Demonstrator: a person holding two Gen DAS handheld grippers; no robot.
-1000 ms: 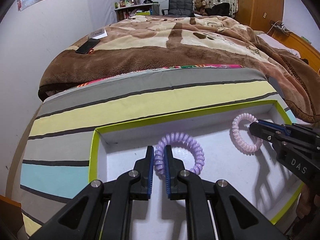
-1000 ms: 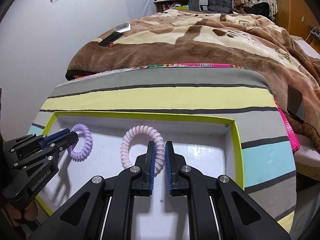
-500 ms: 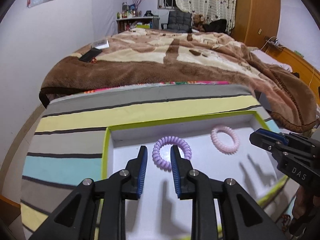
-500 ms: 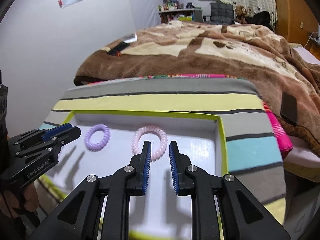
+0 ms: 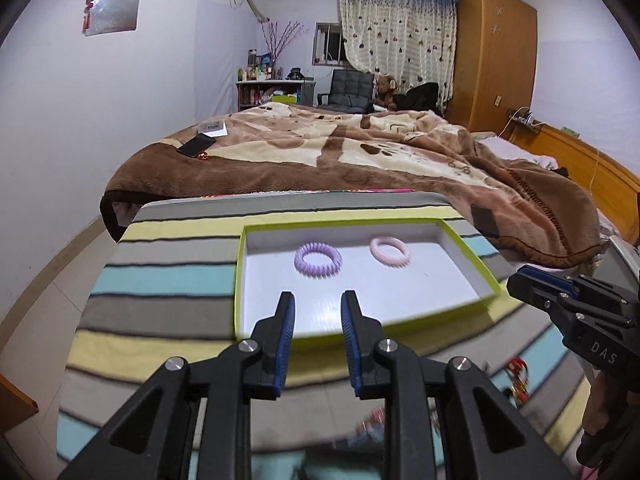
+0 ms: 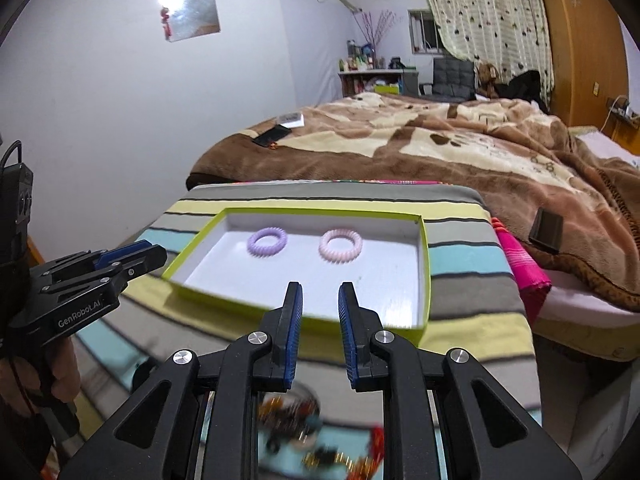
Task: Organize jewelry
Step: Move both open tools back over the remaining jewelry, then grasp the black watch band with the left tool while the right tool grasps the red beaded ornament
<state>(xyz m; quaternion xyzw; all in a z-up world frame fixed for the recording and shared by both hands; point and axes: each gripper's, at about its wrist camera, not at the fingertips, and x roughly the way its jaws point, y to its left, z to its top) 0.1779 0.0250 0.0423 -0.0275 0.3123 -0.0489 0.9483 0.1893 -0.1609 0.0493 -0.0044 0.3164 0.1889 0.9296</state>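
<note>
- Both coil bracelets lie flat in the green-rimmed tray [image 5: 240,276]: the lilac coil bracelet [image 5: 318,260] toward its left half, the pink coil bracelet [image 5: 390,252] toward its right half, well apart from each other and both nearer the tray's far wall.
- Left claw [image 5: 318,312]: jaws apart, nothing between them (they have just been opening). It hangs over the tray's near rim, clear of the lilac coil.
- Right claw [image 6: 320,304]: jaws apart and empty too, narrower gap; likewise just opened, over the near rim, short of the pink coil [image 6: 340,246].
- Judgement: placing of this pair looks done; the step in hand is the retreat and the reach for more pieces.
- A blurred heap of jewelry [image 6: 320,440] shows on the striped cloth [image 5: 160,280] on the near side of the tray, below the right claw (pieces too smeared to name).
- To do it well: lift clear of the near rim before swinging, so the light tray is not dragged.
- Pick one piece per claw from the heap; chains may tangle, so lift slowly.
- Set new pieces in the tray's bare near half, apart from both coils.
</note>
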